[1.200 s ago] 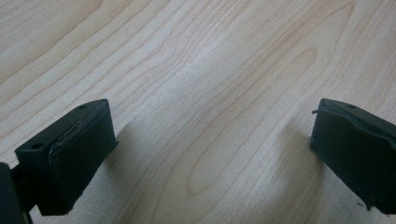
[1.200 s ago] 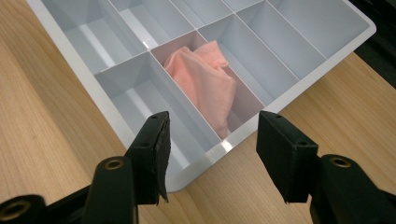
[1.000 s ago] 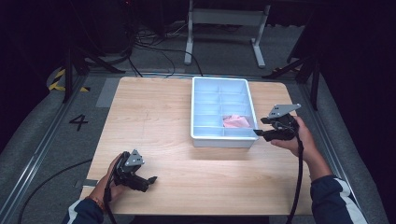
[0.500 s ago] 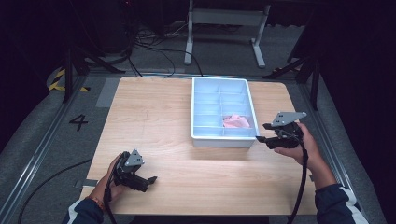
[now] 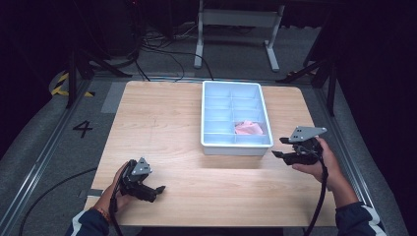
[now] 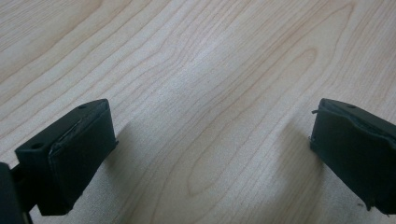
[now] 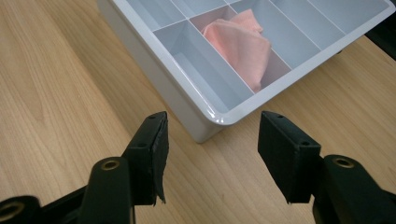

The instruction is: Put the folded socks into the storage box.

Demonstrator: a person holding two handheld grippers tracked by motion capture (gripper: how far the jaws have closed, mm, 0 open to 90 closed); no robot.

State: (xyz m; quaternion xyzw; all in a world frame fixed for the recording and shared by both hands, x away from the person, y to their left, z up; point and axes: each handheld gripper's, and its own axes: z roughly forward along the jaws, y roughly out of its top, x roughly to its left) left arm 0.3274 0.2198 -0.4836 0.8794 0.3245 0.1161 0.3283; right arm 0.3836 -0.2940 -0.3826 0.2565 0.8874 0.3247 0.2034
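Observation:
A pale blue compartment tray (image 5: 236,146) stands on the wooden table, right of centre. A crumpled pink cloth (image 5: 248,128) lies in its right column, in the second compartment from the near end. My right gripper (image 5: 279,147) hovers just off the tray's near right corner, held in a hand, open with nothing between its jaws. In the right gripper view its jaws (image 7: 212,140) frame the tray's corner (image 7: 219,119), with the pink cloth (image 7: 243,44) beyond. My left gripper (image 5: 158,192) rests near the table's front left, open over bare wood (image 6: 210,140).
The table's (image 5: 162,123) left half and front strip are bare wood. Around the table are dark floor, cables and a metal stand (image 5: 236,19) at the back. A "4" (image 5: 82,129) is marked on the floor at left.
My right gripper has drawn back from the tray's near right corner, moving right and toward the person. The left gripper has stayed put.

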